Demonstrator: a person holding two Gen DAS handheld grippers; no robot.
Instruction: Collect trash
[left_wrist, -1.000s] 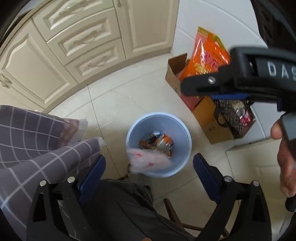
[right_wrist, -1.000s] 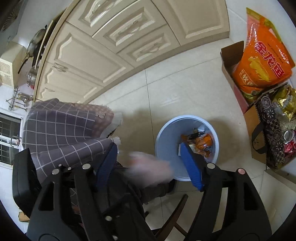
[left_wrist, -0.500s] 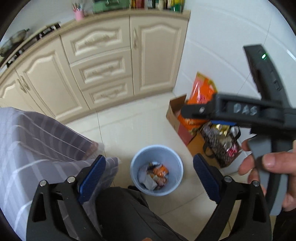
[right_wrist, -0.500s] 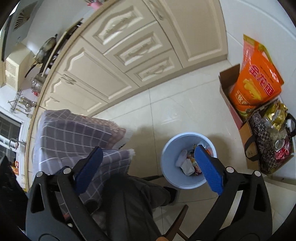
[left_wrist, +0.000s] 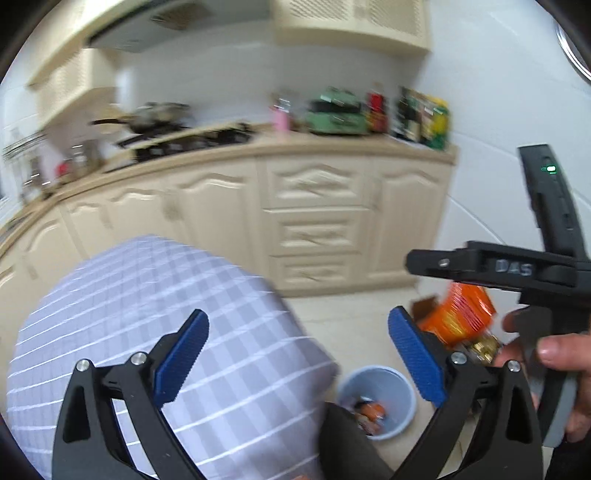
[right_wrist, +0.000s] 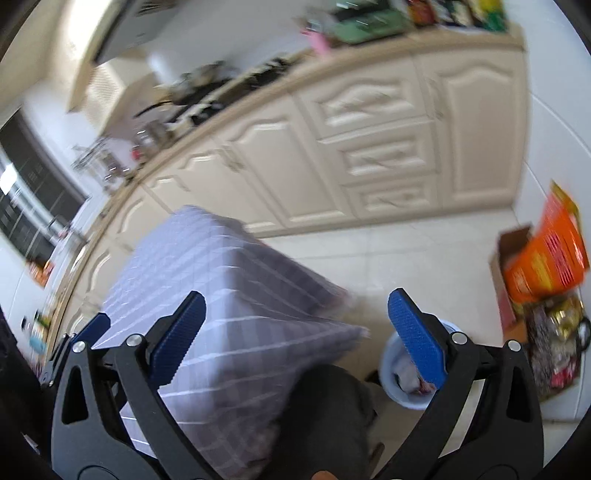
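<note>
A light blue trash bin (left_wrist: 380, 398) stands on the tiled floor with wrappers and a crumpled white piece inside; it also shows in the right wrist view (right_wrist: 402, 380), partly behind a blue pad. My left gripper (left_wrist: 295, 354) is open and empty, raised over the edge of a table covered with a grey checked cloth (left_wrist: 147, 314). My right gripper (right_wrist: 295, 336) is open and empty too, above the same cloth (right_wrist: 207, 280). The right gripper's body (left_wrist: 517, 269), held in a hand, shows at the right of the left wrist view. Both views are blurred.
Cream kitchen cabinets (left_wrist: 317, 229) with a cluttered countertop run along the back. A cardboard box with an orange bag (right_wrist: 546, 258) and a dark patterned bag (right_wrist: 554, 354) sit on the floor at the right. The person's dark trouser leg (right_wrist: 325, 413) is below.
A pinkish white piece dropped into the bin. Both grippers then rose and tilted up, so the bin slid down the views and the cabinets and countertop came into sight. Both stayed open.
</note>
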